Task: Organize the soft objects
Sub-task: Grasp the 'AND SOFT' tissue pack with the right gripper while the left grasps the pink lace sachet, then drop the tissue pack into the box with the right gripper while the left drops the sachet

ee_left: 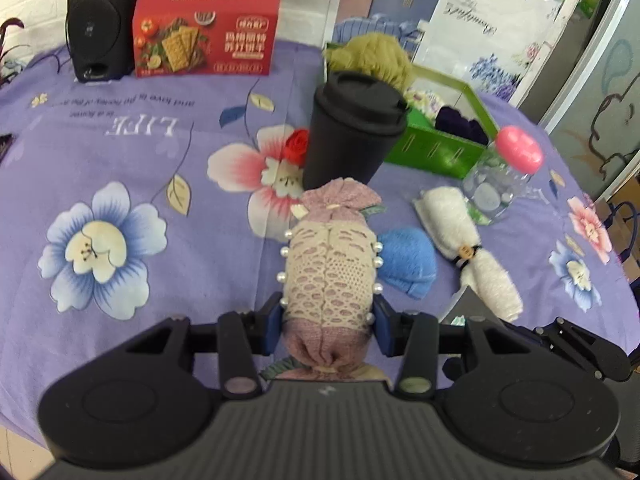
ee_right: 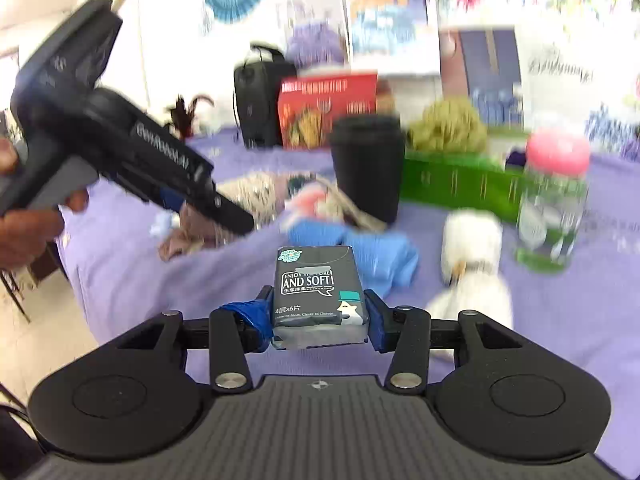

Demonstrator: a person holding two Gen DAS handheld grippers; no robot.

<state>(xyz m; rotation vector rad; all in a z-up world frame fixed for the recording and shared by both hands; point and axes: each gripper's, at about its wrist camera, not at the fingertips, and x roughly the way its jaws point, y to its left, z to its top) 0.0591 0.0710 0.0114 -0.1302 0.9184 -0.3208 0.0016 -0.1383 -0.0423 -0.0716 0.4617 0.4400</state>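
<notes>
We hold the left gripper [ee_left: 329, 320] with its jaws closed on a pink lace-covered bundle [ee_left: 330, 272] edged with pearls, lifted above the purple flowered desk [ee_left: 120, 128]; in the right gripper [ee_right: 320, 312] our jaws clamp a dark tissue pack [ee_right: 316, 284]; a blue cloth [ee_left: 408, 260] and a tied white towel roll [ee_left: 468, 248] lie on the desk just beside the bundle; behind stand a black cup [ee_left: 352, 128] and a green basket [ee_left: 436, 148] holding an olive fluffy item [ee_left: 372, 56].

A cup [ee_left: 352, 128] stood before a basket [ee_left: 440, 148] holding a yarn ball [ee_left: 372, 56], a jar [ee_left: 504, 176] to its right, a box [ee_left: 206, 28] and speaker [ee_left: 96, 24] behind.
</notes>
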